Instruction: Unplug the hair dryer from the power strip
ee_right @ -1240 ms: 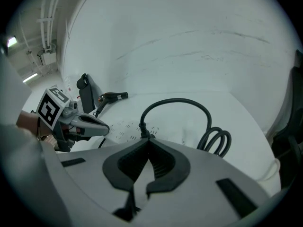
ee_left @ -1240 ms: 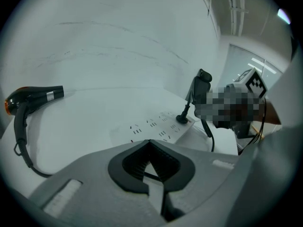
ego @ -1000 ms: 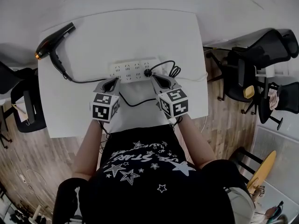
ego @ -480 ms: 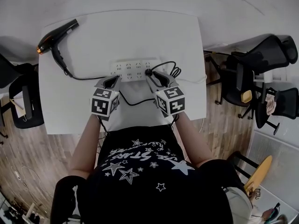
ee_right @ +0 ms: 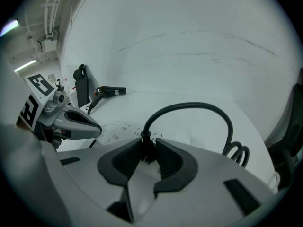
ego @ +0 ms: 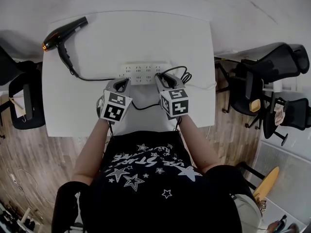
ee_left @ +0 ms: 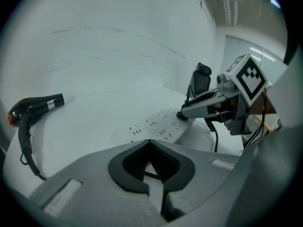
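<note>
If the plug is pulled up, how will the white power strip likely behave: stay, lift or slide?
The power strip looks thin and light, so it probably lifts with the plug unless held down. On the smooth white table it may slide easily.

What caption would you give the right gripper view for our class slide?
Right gripper, jaws just opened, straddles the black plug seated in the white power strip.

Clothing noted: the person point(ego: 95, 152) wears a black short-sleeved T-shirt point(ego: 146, 203). The front carries white printed stars point(ego: 188, 174) of mixed sizes, some solid and some outlined, around one line of white lettering point(ego: 146, 161).
</note>
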